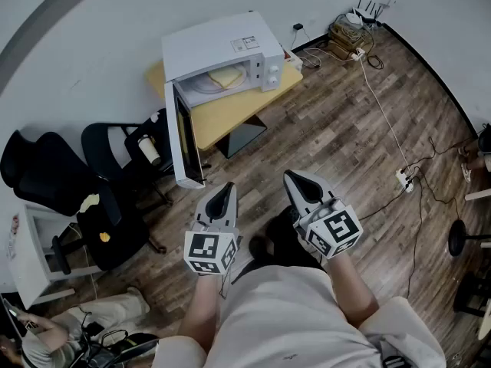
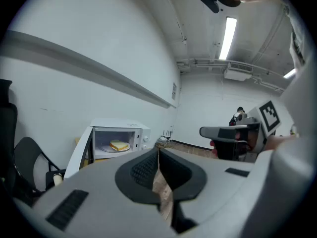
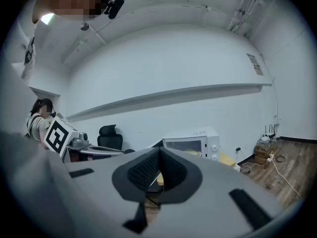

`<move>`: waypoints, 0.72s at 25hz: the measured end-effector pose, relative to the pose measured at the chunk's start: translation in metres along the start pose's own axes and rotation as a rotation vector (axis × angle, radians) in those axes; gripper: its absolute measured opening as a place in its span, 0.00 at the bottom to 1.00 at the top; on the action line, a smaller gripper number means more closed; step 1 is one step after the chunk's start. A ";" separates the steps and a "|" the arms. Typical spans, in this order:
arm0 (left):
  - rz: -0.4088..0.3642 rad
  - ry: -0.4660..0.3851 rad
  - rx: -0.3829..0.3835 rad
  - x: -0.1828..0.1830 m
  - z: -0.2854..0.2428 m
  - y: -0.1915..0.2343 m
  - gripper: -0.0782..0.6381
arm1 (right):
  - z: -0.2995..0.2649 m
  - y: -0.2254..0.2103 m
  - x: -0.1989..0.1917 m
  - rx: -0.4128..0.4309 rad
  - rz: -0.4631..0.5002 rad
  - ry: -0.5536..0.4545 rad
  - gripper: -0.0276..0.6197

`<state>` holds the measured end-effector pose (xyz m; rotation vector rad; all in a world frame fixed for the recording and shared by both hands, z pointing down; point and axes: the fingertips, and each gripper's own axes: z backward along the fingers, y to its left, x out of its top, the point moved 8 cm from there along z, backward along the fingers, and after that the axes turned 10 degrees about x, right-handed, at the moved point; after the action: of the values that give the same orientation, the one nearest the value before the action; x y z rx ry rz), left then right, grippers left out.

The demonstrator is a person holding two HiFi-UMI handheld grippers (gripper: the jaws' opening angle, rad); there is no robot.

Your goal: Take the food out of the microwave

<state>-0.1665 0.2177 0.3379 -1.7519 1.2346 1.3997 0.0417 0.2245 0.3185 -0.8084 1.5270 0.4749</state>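
A white microwave (image 1: 222,52) stands on a low yellow table (image 1: 230,110), its door (image 1: 184,140) swung wide open. Inside lies a sandwich (image 1: 225,76) on a white plate (image 1: 207,83); the left gripper view shows the same sandwich (image 2: 119,145) in the lit cavity. My left gripper (image 1: 223,196) and right gripper (image 1: 301,185) hang side by side over the wooden floor, well short of the microwave. Both have their jaws pressed together with nothing between them. In the right gripper view the microwave (image 3: 195,142) shows beyond the shut jaws.
Black office chairs (image 1: 115,159) stand left of the table, one holding a cup (image 1: 149,149). A power strip (image 1: 404,179) and cables run across the floor at right. A tangle of wires (image 1: 349,33) lies by the far wall. A person sits at the lower left (image 1: 46,336).
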 end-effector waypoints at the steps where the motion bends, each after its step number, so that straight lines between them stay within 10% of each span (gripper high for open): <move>1: -0.001 0.002 0.002 -0.001 0.000 0.000 0.12 | 0.001 0.000 -0.001 -0.002 0.002 0.000 0.04; 18: -0.002 0.028 0.015 -0.004 -0.002 0.000 0.12 | 0.004 -0.002 -0.007 -0.009 0.038 -0.005 0.04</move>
<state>-0.1659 0.2170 0.3419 -1.7671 1.2548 1.3658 0.0460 0.2271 0.3249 -0.7855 1.5385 0.5121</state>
